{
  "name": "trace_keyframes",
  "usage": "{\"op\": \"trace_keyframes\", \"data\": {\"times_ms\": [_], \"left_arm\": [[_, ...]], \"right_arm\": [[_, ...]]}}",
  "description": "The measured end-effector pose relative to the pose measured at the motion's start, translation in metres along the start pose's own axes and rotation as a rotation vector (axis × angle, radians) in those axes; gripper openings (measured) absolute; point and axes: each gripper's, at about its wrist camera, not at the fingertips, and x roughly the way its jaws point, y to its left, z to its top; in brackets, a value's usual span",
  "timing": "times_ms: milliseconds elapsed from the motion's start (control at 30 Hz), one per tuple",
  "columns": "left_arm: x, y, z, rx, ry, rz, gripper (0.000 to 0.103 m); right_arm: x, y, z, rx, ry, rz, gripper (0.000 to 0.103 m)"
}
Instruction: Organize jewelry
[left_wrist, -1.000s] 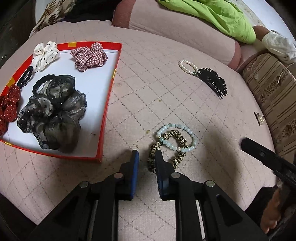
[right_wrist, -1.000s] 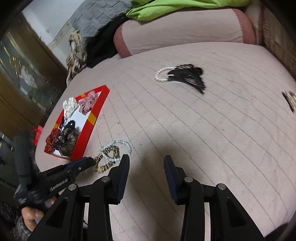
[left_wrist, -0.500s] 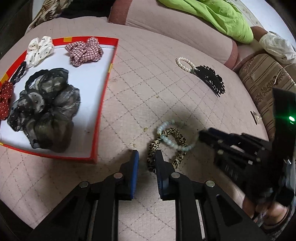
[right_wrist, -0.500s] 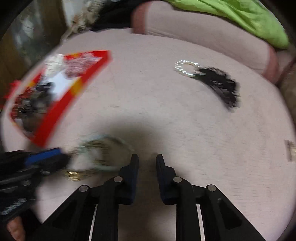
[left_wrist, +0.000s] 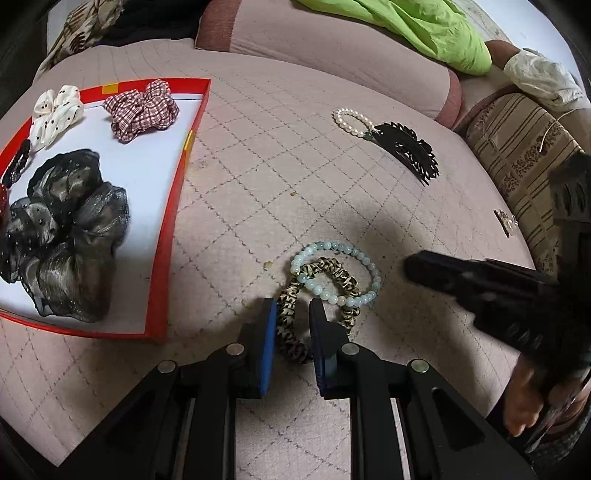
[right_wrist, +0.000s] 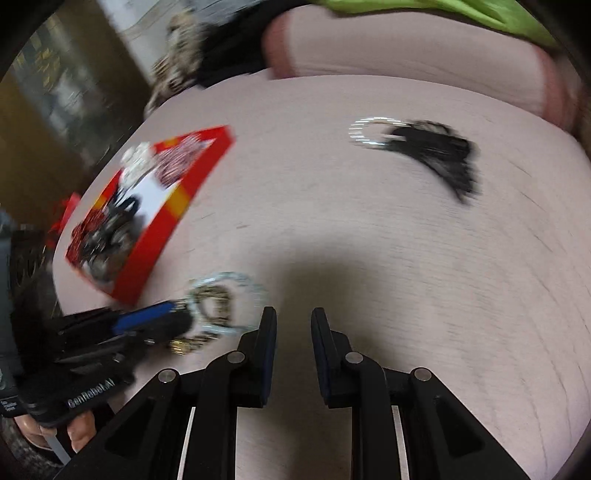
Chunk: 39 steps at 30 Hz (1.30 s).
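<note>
Left wrist view: the left tool (left_wrist: 291, 314) has its jaws narrow around the leopard scrunchie (left_wrist: 325, 291), pads beside the band; whether they pinch it is unclear.
Scrunchie: soft, light; grip one strand.
Bead bracelet (left_wrist: 336, 271): looped through the scrunchie, hard, slippery, may drag along.
Right tool (right_wrist: 293, 325): jaws just narrowed, empty, just beside the pair.
Tray (left_wrist: 173, 192): red-rimmed, at the bed's left edge.
Surface: quilted pink bed (left_wrist: 280, 155), bolster behind.
</note>
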Motion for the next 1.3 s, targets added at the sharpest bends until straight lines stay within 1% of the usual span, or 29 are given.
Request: {"op": "trace_keyframes", "data": {"times_ms": [67,133,167,233,267,300,367,433,467,533,633,733,800,900,1000,1067,1167,1300], "left_arm": [[0.000,0.001,-0.001,-0.003,-0.002,-0.006,0.016],[0.001,0.001,-0.001,-0.001,-0.001,-0.002,0.016],[0.002,0.001,-0.001,0.002,-0.001,0.002,0.016],[0.002,0.000,-0.001,0.003,-0.004,0.006,0.016],[0.002,0.000,-0.001,0.003,-0.003,0.007,0.016],[0.002,0.000,-0.001,0.004,-0.003,0.008,0.016],[0.003,-0.003,-0.001,0.013,-0.005,0.016,0.016],[0.004,-0.008,-0.002,0.038,-0.006,0.035,0.014],[0.003,-0.010,-0.001,0.051,-0.003,0.044,0.006],[0.002,-0.014,-0.001,0.064,0.002,0.037,0.006],[-0.002,-0.019,-0.001,0.065,0.005,0.020,0.006],[-0.012,-0.023,0.000,0.074,-0.013,0.023,0.006],[-0.024,-0.025,0.004,0.073,-0.039,0.019,0.006],[-0.044,-0.028,0.008,0.082,-0.086,0.024,0.006],[-0.068,-0.029,0.014,0.087,-0.144,0.031,0.006],[-0.078,-0.028,0.018,0.084,-0.168,0.037,0.006],[-0.095,-0.019,0.024,0.061,-0.205,0.048,0.006],[-0.117,0.005,0.031,0.002,-0.250,0.076,0.006]], "right_arm": [[0.012,0.015,0.001,-0.046,0.017,-0.007,0.021],[0.026,0.022,0.001,-0.079,0.042,-0.035,0.021],[0.030,0.025,0.002,-0.100,0.039,-0.064,0.019],[0.030,0.029,0.003,-0.116,0.045,-0.106,0.011],[0.030,0.030,0.003,-0.118,0.048,-0.131,0.005],[0.030,0.031,0.004,-0.122,0.049,-0.152,0.005],[0.028,0.022,0.004,-0.121,0.044,-0.205,0.005],[0.023,0.001,0.005,-0.062,0.041,-0.228,0.005],[0.019,-0.006,0.003,-0.030,0.039,-0.233,0.005],[0.009,-0.023,0.000,0.036,0.029,-0.211,0.005],[-0.009,-0.040,-0.004,0.113,-0.019,-0.150,0.005],[-0.027,-0.046,-0.007,0.160,-0.072,-0.102,0.005],[-0.036,-0.046,-0.008,0.177,-0.096,-0.083,0.005],[-0.048,-0.035,0.000,0.195,-0.135,-0.042,0.005],[-0.063,-0.020,0.002,0.182,-0.168,-0.027,0.005],[-0.071,-0.012,0.002,0.170,-0.186,-0.016,0.005],[-0.081,-0.001,0.006,0.153,-0.199,0.006,0.005],[-0.087,0.016,0.012,0.124,-0.204,0.035,0.005]]}}
